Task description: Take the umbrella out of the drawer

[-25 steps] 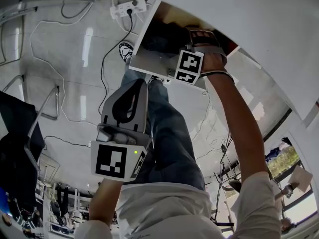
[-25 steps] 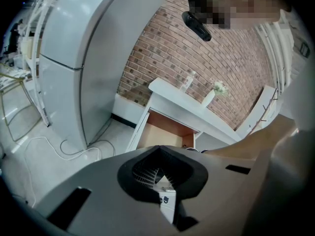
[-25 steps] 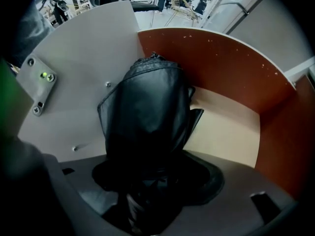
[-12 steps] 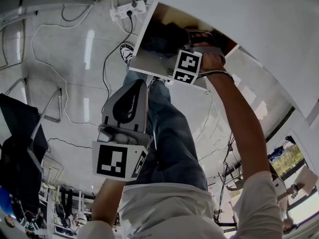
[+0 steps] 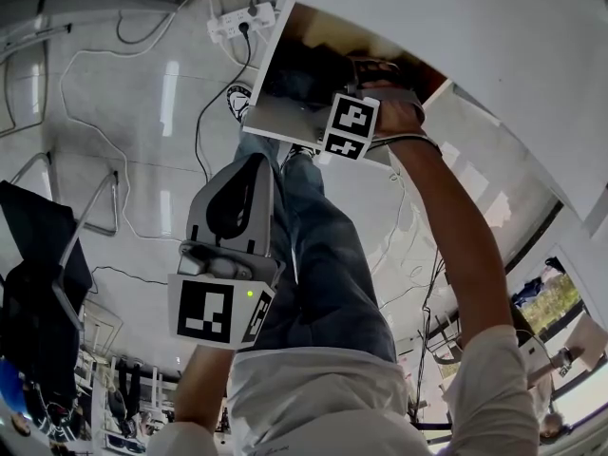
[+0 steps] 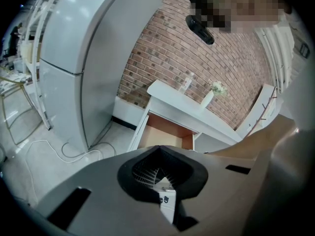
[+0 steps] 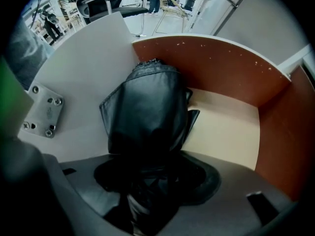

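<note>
The black folded umbrella [image 7: 147, 112] lies in the open drawer [image 7: 221, 127], against its white left wall. My right gripper [image 7: 150, 173] points straight down into the drawer, and its jaws, which have just been closing, sit around the umbrella's near end, shut on it. In the head view the right gripper [image 5: 366, 65] reaches into the drawer [image 5: 285, 126], where the umbrella [image 5: 299, 72] shows as a dark shape. My left gripper [image 5: 252, 160] hangs lower, over the floor, shut and holding nothing. From the left gripper [image 6: 160, 173] view the drawer [image 6: 165, 134] stands open in a white desk.
A power strip [image 5: 242, 15] and cables lie on the pale floor beside the drawer. The person's jeans-clad legs [image 5: 323, 245] stand below the drawer. A black chair [image 5: 38, 255] is at the left. A tall grey cabinet [image 6: 78, 58] stands left of the desk, before a brick wall.
The right gripper's marker cube has shifted slightly left in the head view, still inside the drawer. The left gripper has barely moved.
</note>
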### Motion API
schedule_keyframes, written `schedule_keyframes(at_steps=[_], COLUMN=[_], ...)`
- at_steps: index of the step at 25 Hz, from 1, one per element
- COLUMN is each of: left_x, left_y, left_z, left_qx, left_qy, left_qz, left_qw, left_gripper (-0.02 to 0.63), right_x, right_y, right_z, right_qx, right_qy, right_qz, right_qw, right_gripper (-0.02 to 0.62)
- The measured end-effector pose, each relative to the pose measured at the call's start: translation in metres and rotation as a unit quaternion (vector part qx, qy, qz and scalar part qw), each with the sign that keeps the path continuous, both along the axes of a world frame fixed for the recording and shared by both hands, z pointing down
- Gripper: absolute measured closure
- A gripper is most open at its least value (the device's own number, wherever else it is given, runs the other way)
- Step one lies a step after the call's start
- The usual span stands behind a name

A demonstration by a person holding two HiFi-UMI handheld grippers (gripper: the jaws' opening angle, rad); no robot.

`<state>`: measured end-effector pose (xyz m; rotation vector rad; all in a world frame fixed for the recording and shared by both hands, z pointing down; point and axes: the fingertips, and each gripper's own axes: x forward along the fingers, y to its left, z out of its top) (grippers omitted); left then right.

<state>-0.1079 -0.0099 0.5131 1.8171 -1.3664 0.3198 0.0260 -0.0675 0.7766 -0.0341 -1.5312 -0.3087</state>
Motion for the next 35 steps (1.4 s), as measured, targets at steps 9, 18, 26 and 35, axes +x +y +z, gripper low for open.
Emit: schedule_keyframes(at_steps=[9, 18, 26, 35], left_x=[0.002, 0.008, 0.011, 0.01], left_y=[0.002, 0.001, 0.008, 0.007], left_z=[-0.002, -0.007, -0.01, -0.018], left_qx=[0.001, 0.004, 0.005, 0.014], left_qy=[-0.003, -0.003, -0.008, -0.012], left_qz=[-0.002, -0.001, 0.0, 0.003], left_qw=[1.0, 1.0, 1.0, 0.9998], left_gripper=[0.589, 0.589, 0.589, 0.589], right_x=[0.0, -0.001, -0.001, -0.002], right_y=[0.004, 0.008, 0.015, 0.017], right_z=[-0.007, -0.02, -0.035, -0.043], right_qx=[-0.004, -0.006, -0.001, -0.003], right_qy=[-0.004, -0.013, -0.021, -0.024], right_qz=[0.003, -0.003, -0.008, -0.004], right_qw=[1.0, 1.0, 1.0, 1.0], right_gripper=[0.334, 0.334, 0.334, 0.334])
